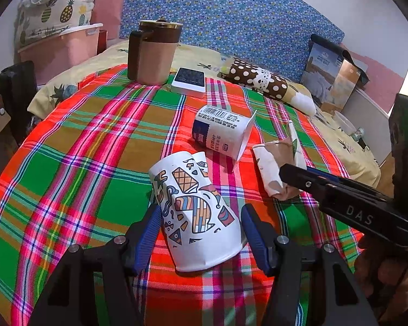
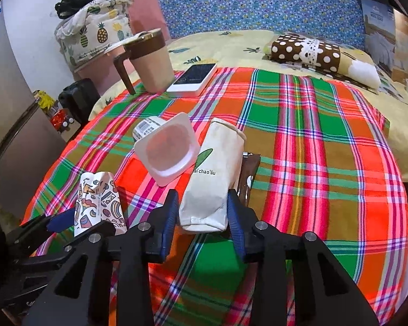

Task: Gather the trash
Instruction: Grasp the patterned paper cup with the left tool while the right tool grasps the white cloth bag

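A crushed paper cup with colourful drawings (image 1: 195, 212) lies on the plaid cloth (image 1: 76, 163) between the fingers of my left gripper (image 1: 201, 231), which touch both its sides. It also shows in the right wrist view (image 2: 99, 203). My right gripper (image 2: 202, 212) has its blue pads against both sides of a flattened white paper cup printed "tai'chao'liu" (image 2: 215, 174); it also shows in the left wrist view (image 1: 274, 168). A white yogurt cup (image 1: 220, 133) lies on its side between the two; its open mouth (image 2: 167, 149) faces the right camera.
A beige lidded mug (image 1: 155, 54) and a white phone-like device (image 1: 189, 81) sit at the cloth's far edge. A brown polka-dot pillow (image 1: 261, 78) lies on the bed behind. A boxed item (image 1: 331, 76) stands far right; a pink bin with a pineapple cloth (image 1: 59, 43) far left.
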Action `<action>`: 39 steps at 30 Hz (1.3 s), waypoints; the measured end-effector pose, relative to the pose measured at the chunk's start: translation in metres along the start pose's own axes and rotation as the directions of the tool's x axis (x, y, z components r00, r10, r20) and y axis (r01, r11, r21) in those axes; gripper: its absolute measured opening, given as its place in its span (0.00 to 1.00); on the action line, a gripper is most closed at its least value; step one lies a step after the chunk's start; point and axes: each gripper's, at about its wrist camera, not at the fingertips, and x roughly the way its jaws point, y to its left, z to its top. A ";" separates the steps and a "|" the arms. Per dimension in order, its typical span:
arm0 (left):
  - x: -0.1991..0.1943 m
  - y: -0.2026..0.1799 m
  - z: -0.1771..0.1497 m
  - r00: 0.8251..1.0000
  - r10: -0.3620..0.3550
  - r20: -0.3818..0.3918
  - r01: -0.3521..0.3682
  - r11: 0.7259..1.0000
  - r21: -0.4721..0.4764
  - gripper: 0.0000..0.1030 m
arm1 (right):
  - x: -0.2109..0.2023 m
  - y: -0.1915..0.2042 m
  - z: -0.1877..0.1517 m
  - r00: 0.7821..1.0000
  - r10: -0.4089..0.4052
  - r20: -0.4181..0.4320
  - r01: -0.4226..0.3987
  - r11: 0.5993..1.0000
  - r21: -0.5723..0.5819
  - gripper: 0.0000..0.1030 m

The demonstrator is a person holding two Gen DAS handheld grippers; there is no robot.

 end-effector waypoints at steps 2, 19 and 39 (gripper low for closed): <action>-0.003 -0.003 -0.001 1.000 0.003 0.004 -0.003 1.000 0.004 0.59 | -0.006 -0.002 -0.001 1.000 0.004 0.010 -0.004 1.000 0.004 0.36; -0.037 -0.048 -0.010 0.999 -0.027 0.040 0.023 0.997 0.077 0.59 | -0.064 -0.021 -0.025 0.995 0.001 0.104 -0.005 0.999 0.033 0.36; -0.040 -0.150 -0.039 0.984 -0.177 -0.037 0.180 0.955 0.237 0.59 | -0.121 -0.088 -0.076 0.980 -0.140 0.138 0.114 0.976 0.183 0.36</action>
